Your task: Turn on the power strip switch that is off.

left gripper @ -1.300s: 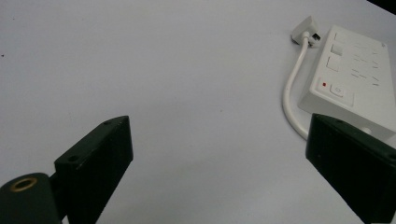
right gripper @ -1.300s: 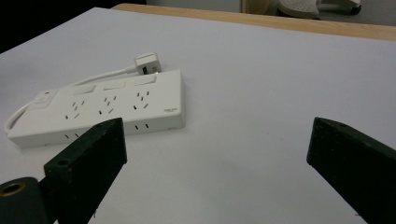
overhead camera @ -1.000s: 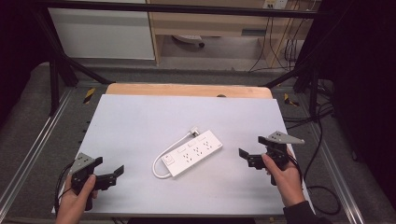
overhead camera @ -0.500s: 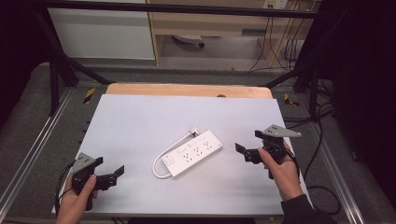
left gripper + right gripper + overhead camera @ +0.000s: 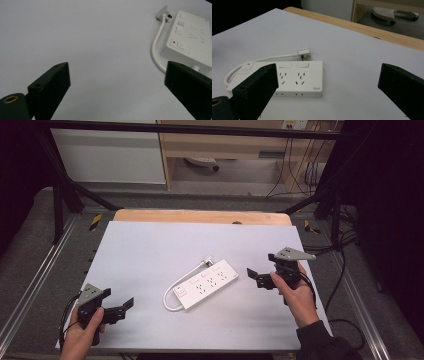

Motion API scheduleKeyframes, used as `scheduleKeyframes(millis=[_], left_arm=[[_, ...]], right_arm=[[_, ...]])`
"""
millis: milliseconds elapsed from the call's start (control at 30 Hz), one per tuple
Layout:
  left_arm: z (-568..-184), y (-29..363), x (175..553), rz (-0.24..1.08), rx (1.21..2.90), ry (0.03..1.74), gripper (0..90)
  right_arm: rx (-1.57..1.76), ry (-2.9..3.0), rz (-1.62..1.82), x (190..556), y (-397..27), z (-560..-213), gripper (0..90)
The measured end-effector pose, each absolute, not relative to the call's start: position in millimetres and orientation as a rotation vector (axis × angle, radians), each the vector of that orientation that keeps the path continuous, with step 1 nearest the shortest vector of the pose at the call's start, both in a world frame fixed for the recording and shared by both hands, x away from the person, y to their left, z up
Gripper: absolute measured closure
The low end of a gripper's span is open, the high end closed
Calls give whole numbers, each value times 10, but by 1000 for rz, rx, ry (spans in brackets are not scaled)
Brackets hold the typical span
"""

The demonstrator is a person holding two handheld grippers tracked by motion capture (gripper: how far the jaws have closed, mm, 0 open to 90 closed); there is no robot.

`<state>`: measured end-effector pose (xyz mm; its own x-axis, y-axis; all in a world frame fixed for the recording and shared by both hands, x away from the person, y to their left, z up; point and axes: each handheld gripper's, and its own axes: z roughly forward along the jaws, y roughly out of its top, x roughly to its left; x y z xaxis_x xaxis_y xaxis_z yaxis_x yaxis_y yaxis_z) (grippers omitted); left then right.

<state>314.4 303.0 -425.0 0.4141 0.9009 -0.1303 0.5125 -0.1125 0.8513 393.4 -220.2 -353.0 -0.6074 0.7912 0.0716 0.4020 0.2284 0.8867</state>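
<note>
High view | white plastic power strip (image 5: 205, 283) untouched mid-table | right gripper (image 5: 258, 276) near its right end, jaws wide | left gripper (image 5: 121, 309) far left, wide, empty | grabbing not started

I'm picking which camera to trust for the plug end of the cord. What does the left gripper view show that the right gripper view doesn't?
Left gripper view alone: the power strip's switch end up close, with a red dot beside the switch.

Right gripper view alone: the strip's whole top with its sockets, the table's wooden edge and the floor beyond.

Both: the white cord curving to the plug, the pale tabletop, and wide-open jaws holding nothing on the left gripper and right gripper.
</note>
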Motion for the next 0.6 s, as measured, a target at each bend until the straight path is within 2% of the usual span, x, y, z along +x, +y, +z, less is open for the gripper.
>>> scheduleKeyframes(millis=[600], left_arm=[[-4258,3021,3149,540,1786,1228,65]], right_arm=[[1080,2103,1351,4063,-2015,-3480,27]])
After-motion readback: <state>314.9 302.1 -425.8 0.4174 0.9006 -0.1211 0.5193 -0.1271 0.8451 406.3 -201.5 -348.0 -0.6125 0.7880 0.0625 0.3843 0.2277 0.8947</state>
